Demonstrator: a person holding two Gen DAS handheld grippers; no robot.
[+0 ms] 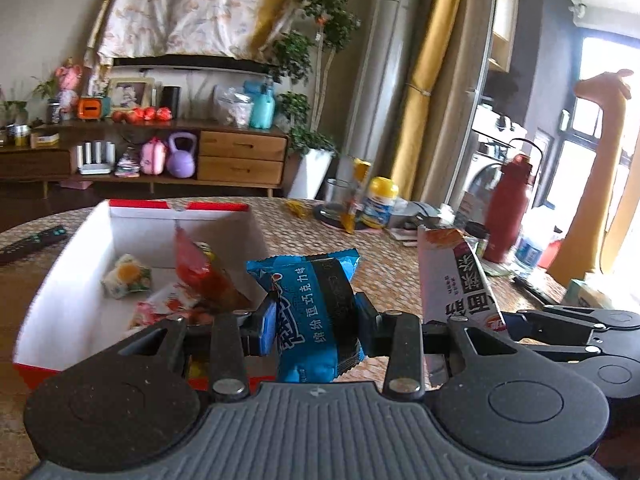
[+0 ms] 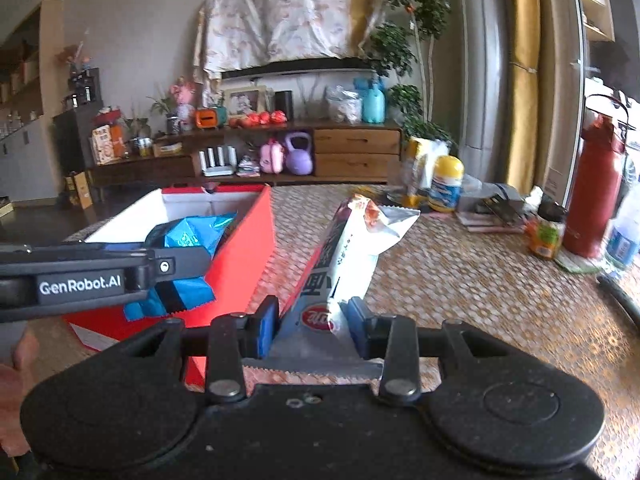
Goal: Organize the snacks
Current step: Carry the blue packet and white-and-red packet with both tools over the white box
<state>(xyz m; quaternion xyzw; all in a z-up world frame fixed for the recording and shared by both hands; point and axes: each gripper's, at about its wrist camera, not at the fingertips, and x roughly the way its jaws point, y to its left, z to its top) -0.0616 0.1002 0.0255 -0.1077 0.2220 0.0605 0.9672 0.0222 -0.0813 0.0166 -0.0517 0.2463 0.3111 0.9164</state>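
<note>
My left gripper (image 1: 316, 326) is shut on a blue snack packet (image 1: 316, 300) and holds it beside the near right corner of a red box with white inside (image 1: 72, 280). Several snack packets (image 1: 192, 276) lie in the box. My right gripper (image 2: 312, 326) is shut on a white and red snack packet (image 2: 348, 256), held upright above the table to the right of the box (image 2: 244, 264). The left gripper and the blue packet (image 2: 184, 240) show at the left of the right wrist view. The white packet (image 1: 456, 276) shows at the right of the left wrist view.
The woven table (image 2: 480, 280) carries a red flask (image 2: 596, 192), a yellow-capped jar (image 2: 446, 184), a small orange jar (image 2: 546, 236), bottles and papers along its far right side. A remote (image 1: 32, 242) lies left of the box. A wooden sideboard (image 1: 240, 156) stands behind.
</note>
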